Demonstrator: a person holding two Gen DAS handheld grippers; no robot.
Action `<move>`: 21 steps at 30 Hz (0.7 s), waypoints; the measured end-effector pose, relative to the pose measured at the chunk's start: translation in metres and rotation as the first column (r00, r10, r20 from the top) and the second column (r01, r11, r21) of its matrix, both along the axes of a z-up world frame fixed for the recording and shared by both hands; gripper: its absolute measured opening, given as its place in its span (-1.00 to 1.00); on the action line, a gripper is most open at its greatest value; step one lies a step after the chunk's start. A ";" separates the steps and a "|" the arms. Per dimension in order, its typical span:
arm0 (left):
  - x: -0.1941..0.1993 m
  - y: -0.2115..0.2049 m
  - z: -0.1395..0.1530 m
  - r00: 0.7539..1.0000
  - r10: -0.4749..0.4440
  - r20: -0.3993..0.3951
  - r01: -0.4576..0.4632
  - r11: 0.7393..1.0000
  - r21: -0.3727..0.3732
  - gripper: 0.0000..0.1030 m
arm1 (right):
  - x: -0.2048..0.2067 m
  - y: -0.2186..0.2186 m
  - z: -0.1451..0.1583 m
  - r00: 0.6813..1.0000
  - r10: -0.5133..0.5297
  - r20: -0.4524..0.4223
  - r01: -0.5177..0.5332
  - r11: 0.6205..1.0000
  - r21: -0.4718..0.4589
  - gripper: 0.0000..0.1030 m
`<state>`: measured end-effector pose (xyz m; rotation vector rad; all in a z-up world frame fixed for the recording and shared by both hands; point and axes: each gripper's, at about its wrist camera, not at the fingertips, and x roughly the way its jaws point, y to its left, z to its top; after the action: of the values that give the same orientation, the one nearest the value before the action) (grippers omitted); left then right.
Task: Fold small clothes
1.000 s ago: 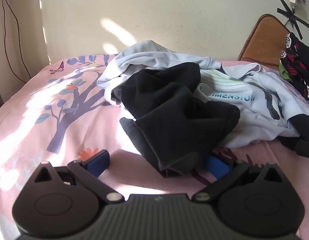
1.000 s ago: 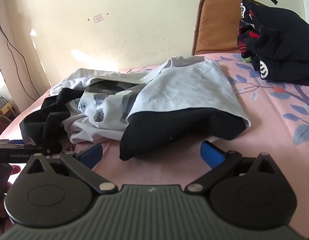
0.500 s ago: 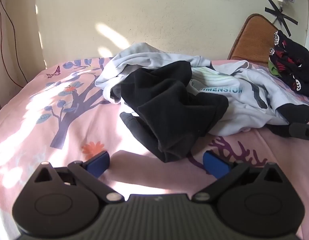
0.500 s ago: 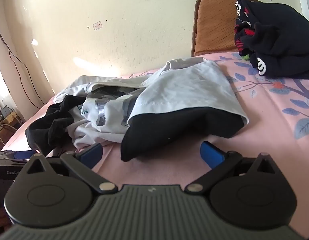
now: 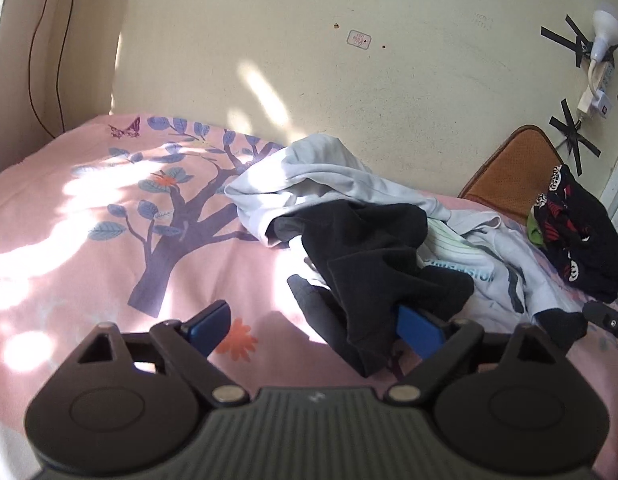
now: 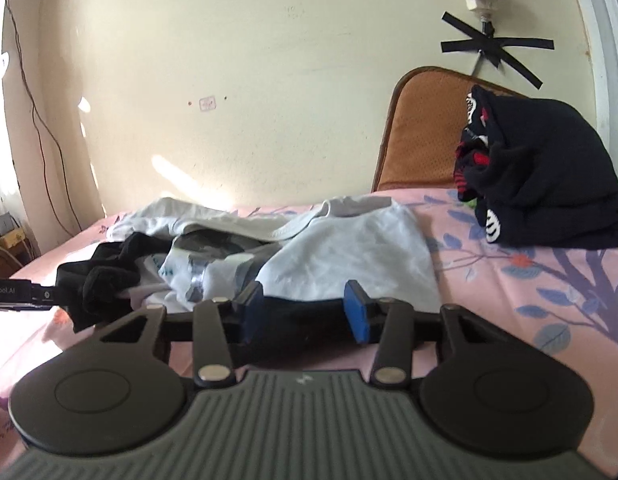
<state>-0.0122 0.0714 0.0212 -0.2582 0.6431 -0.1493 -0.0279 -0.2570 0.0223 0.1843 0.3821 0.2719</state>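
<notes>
Both tools (image 5: pixel 313 326) (image 6: pixel 305 312) now closing on black cloth (image 5: pixel 373 264).

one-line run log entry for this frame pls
stage: grasping | left tool: closing, black garment hem between pads | right tool: closing on black cuff of white shirt | surface: pink bedsheet

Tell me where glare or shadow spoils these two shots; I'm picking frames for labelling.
Left wrist view: hard sun patches wash out the pink bedsheet, and the black garment reads as a nearly featureless dark mass; the wall's straight lines bow at the edges. Right wrist view: light is softer and more even, but the dark folded clothes lose detail, and the window frame curves from fisheye.
</notes>
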 end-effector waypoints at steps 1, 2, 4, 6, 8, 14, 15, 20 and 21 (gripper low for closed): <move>0.004 0.003 0.000 1.000 -0.014 -0.014 0.014 0.999 -0.036 0.67 | 0.003 -0.001 0.001 1.000 0.007 -0.001 -0.007 1.000 -0.018 -0.05; 0.008 0.006 0.000 0.999 -0.023 -0.023 0.021 0.997 -0.072 0.60 | 0.006 0.000 0.001 1.000 0.014 -0.001 -0.014 0.999 -0.041 -0.05; 0.012 0.009 0.000 0.999 -0.026 -0.029 0.022 0.992 -0.125 0.56 | 0.007 0.005 0.000 1.000 0.024 0.010 -0.023 0.993 -0.112 0.08; 0.018 0.006 -0.001 0.998 -0.035 -0.045 0.028 0.989 -0.146 0.52 | 0.009 0.007 -0.003 1.000 0.005 0.031 0.000 0.988 -0.152 0.45; 0.025 -0.005 -0.006 0.996 -0.051 -0.078 0.041 0.991 -0.125 0.36 | 0.019 0.004 -0.008 1.000 -0.023 0.004 0.024 0.988 -0.153 0.65; 0.030 0.000 0.002 0.996 -0.039 -0.077 0.028 0.991 -0.133 -0.86 | 0.033 -0.005 -0.006 0.999 0.006 -0.051 -0.012 0.994 -0.105 -0.74; 0.028 0.010 0.011 0.999 -0.009 -0.052 0.001 0.990 -0.144 -0.87 | 0.030 -0.011 0.007 1.000 -0.021 0.010 0.022 0.994 -0.104 -0.74; 0.013 0.067 0.077 0.982 0.151 0.116 -0.126 0.972 -0.198 -0.90 | 0.016 -0.060 0.080 0.954 -0.179 0.240 0.174 0.984 0.041 -0.95; 0.008 0.076 0.093 0.972 0.174 0.157 -0.141 0.968 -0.206 -0.90 | 0.012 -0.071 0.096 0.939 -0.201 0.278 0.184 0.979 0.086 -0.95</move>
<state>-0.0037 0.1479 0.1140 -0.4781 0.4322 -0.0797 -0.0161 -0.3279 0.1188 0.2350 0.0673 0.1128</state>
